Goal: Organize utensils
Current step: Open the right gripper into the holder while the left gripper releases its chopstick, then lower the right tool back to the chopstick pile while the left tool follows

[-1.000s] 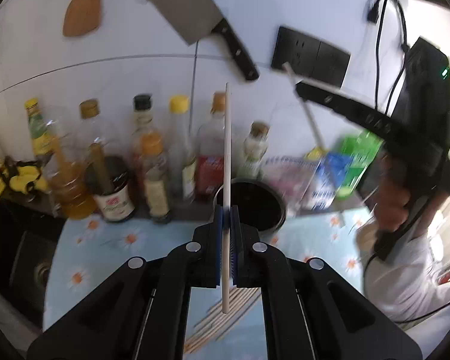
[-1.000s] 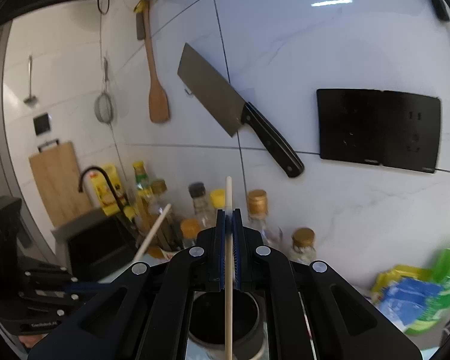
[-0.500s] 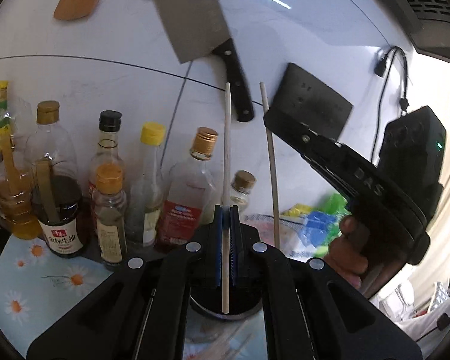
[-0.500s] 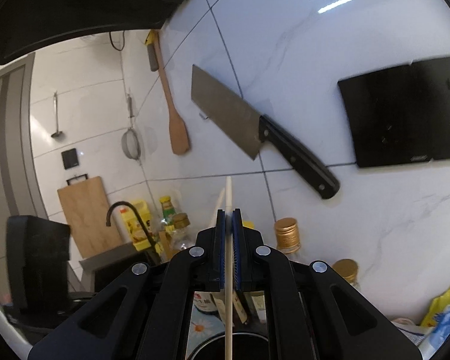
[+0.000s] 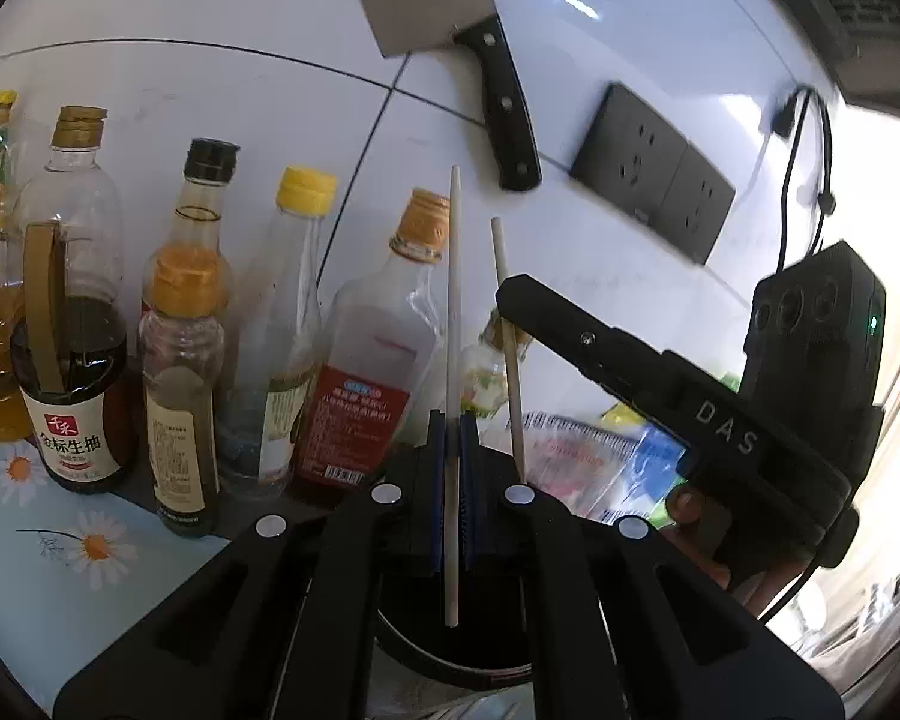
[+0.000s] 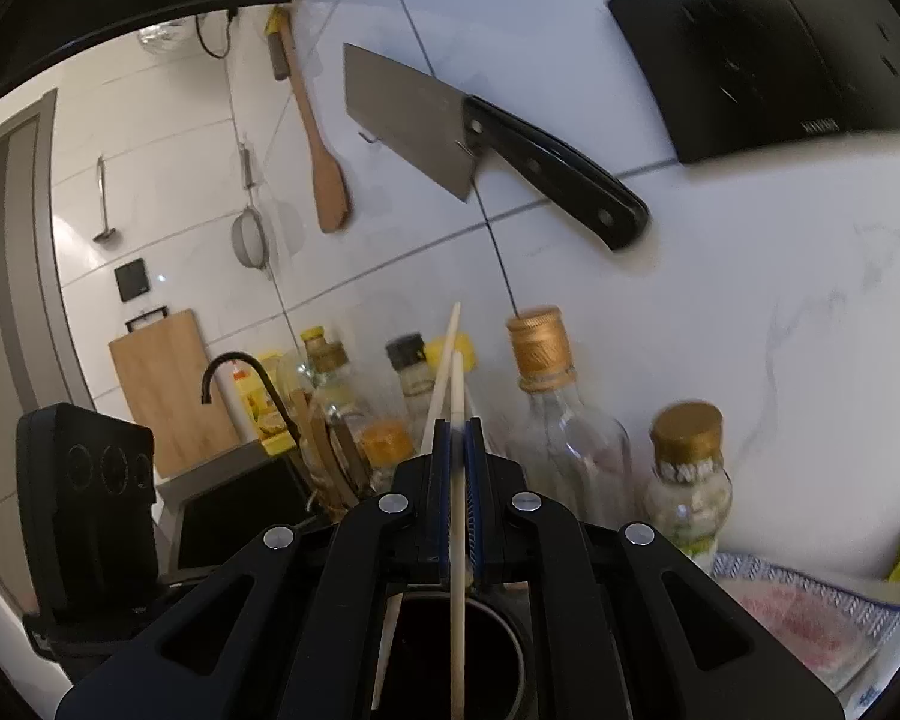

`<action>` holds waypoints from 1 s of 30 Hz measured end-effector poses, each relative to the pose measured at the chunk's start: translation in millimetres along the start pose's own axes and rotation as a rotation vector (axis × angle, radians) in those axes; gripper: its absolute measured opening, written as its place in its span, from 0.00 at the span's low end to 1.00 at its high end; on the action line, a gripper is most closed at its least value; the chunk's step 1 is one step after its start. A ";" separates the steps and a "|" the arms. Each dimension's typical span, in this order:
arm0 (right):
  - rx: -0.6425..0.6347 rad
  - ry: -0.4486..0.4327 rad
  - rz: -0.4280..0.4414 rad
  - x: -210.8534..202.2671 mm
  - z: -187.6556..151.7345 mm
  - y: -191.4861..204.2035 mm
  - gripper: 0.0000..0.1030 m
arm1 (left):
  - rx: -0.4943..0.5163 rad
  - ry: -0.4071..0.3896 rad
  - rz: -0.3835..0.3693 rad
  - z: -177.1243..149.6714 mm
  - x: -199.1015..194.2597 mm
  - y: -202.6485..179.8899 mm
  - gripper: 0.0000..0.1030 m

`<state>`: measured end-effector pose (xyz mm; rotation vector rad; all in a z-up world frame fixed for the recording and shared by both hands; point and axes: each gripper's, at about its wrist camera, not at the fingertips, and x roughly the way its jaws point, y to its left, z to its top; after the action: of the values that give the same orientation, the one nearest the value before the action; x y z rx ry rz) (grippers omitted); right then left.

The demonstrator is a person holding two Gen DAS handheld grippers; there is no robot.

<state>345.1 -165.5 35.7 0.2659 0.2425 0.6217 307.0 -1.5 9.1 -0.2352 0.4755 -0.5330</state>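
Observation:
My left gripper (image 5: 453, 420) is shut on a pale wooden chopstick (image 5: 453, 312), held upright with its lower end over a dark round holder (image 5: 450, 654). My right gripper (image 6: 457, 426) is shut on a second chopstick (image 6: 457, 570), also upright, with its lower end over the holder's mouth (image 6: 498, 648). The right gripper also shows in the left wrist view (image 5: 510, 306), just right of my chopstick. The left gripper's chopstick shows in the right wrist view (image 6: 441, 378), leaning beside mine.
Several sauce and oil bottles (image 5: 180, 372) stand along the tiled wall behind the holder. A cleaver (image 6: 450, 132) and a wooden spatula (image 6: 324, 168) hang on the wall. Snack packets (image 6: 810, 618) lie to the right. A sink and black tap (image 6: 234, 372) are at the left.
Both grippers have come closer to the holder and to each other. The two chopsticks now stand side by side over its mouth.

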 end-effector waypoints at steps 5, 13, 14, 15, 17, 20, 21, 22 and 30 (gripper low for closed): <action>0.013 0.007 -0.002 -5.3 -5.5 -6.6 0.05 | 0.023 0.004 0.026 -2.8 -0.9 -4.9 0.06; 0.043 -0.010 -0.015 -22.7 6.6 -7.8 0.29 | 0.044 -0.011 0.024 1.9 -23.1 -6.9 0.44; 0.045 -0.015 -0.018 -26.1 8.3 -7.5 0.39 | 0.049 -0.013 0.029 2.6 -25.6 -7.7 0.46; 0.044 -0.024 -0.025 -30.9 9.8 -5.3 0.41 | 0.056 -0.017 0.037 2.7 -29.8 -8.8 0.51; 0.033 -0.027 -0.029 -38.3 12.7 -1.0 0.44 | 0.064 -0.021 0.038 3.1 -37.6 -10.0 0.60; 0.017 -0.036 -0.055 -51.6 16.9 8.4 0.58 | 0.079 -0.030 0.049 4.0 -49.5 -14.2 0.70; 0.014 -0.037 -0.058 -56.2 18.0 11.6 0.65 | 0.088 -0.032 0.056 4.2 -54.2 -16.1 0.75; 0.011 -0.037 -0.066 -60.4 19.0 15.1 0.68 | 0.096 -0.034 0.063 3.9 -58.2 -17.2 0.79; 0.000 -0.030 -0.143 -88.1 15.6 40.2 0.84 | 0.101 -0.030 0.080 -3.5 -92.7 -10.4 0.93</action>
<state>258.8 -189.8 75.7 0.2552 0.2308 0.4761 230.6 39.2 44.1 -0.1269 0.4255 -0.4732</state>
